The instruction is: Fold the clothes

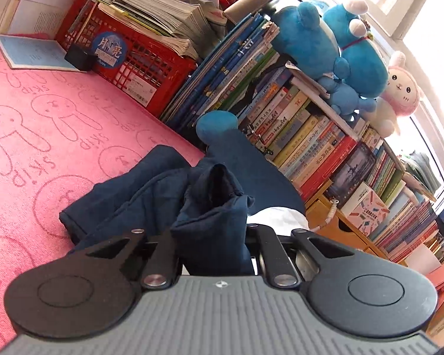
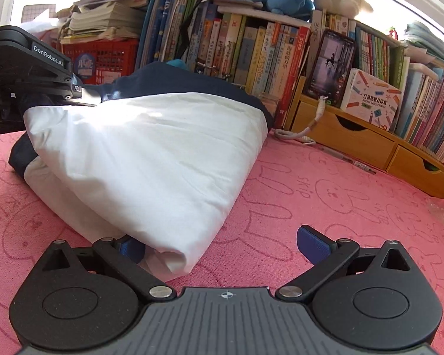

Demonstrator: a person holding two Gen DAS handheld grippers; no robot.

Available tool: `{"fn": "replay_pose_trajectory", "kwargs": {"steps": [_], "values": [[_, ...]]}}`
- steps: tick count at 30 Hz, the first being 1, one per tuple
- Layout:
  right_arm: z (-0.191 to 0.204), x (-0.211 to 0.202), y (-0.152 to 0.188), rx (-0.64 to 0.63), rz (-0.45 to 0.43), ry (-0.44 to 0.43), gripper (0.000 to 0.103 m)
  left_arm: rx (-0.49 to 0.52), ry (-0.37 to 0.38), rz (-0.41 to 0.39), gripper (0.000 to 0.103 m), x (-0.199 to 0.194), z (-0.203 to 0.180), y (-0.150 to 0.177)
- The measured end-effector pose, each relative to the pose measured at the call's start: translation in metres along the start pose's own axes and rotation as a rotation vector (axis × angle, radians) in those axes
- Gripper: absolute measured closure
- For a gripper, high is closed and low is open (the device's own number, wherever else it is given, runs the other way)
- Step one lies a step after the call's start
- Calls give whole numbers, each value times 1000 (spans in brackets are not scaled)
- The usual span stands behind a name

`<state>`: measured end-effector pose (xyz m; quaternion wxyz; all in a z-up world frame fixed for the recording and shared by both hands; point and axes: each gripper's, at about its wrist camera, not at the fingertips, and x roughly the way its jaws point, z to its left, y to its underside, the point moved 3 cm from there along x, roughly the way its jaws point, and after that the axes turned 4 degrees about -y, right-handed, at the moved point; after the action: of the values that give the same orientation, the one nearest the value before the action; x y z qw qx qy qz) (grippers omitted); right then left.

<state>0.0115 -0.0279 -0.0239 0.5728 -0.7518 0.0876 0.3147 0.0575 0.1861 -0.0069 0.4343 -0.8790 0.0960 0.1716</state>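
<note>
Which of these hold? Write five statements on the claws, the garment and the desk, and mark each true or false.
1. The left claw is shut on navy cloth of the garment. True.
2. The right claw is clamped on the white cloth. False: its jaws stand wide open, with the white fold merely lying by one pad.
3. The garment lies on a pink cloth printed with rabbits. True.
4. The plush toys sit on the pink cloth in front of the books. False: they sit on top of the row of books.
5. The basket under the stacked paper is red. True.
</note>
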Motion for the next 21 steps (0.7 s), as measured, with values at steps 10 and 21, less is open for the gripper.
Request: {"fn": "replay_pose_trajectory", "kwargs": {"steps": [10,21], "values": [[7,-2,-1,-48,-13,-5,0,55,-32,32,90,-3,37,-10],[6,-2,0,-39,-14,-3,0,257,-104,75,79,-10,48,-5]]}}
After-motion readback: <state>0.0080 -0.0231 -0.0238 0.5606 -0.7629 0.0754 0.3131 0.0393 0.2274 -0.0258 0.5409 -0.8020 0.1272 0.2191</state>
